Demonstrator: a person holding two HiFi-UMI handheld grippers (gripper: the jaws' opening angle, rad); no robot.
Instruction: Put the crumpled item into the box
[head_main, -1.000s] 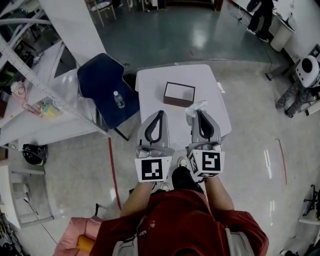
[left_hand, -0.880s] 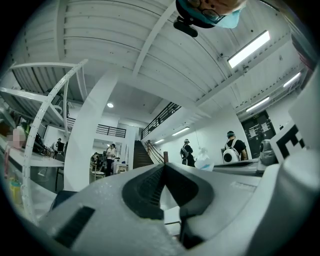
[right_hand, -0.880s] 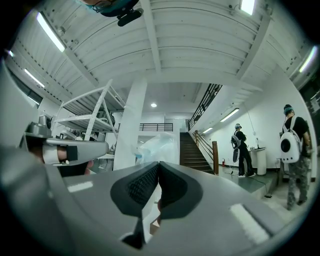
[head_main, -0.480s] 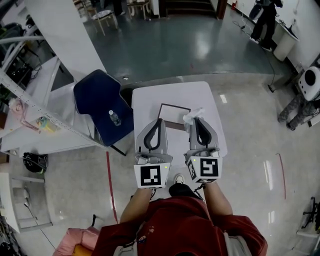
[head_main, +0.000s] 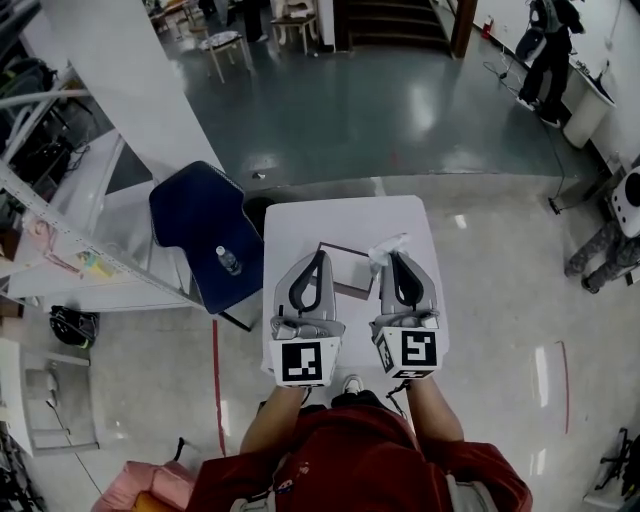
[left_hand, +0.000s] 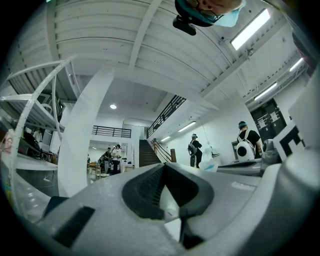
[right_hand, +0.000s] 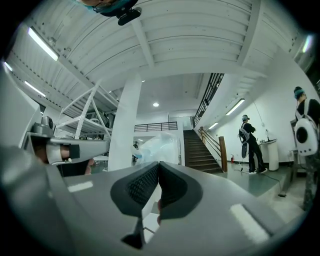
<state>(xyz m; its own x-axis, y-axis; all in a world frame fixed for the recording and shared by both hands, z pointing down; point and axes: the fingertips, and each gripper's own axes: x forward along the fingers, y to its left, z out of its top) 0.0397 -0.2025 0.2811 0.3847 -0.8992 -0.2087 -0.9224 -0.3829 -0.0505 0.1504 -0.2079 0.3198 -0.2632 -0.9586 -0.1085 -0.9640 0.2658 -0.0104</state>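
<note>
- I am looking down on the box (head_main: 351, 270) on the white table (head_main: 340, 220). Both grippers are covering its near side, so only part of its dark rim and pale inside is showing.
- The crumpled item (head_main: 388, 246) is poking out as a pale, translucent wad past the tips of the right gripper (head_main: 394, 256), over the box's right edge. I cannot tell whether it is touching the box.
- In the right gripper view, that gripper's jaws are pressing together on the wad's lower end. The rest of the wad is billowing above the tips and blocking part of the hall behind.
- The left gripper (head_main: 319, 254) is hanging over the box's left side. In the left gripper view, its jaws are meeting at the tips and pinching nothing.
- A blue chair (head_main: 195, 225) is standing just left of the table, with a bottle (head_main: 228, 261) on its seat.
- Far off, a person (right_hand: 248, 145) is standing near the staircase (right_hand: 200, 152), too small for me to read more.
</note>
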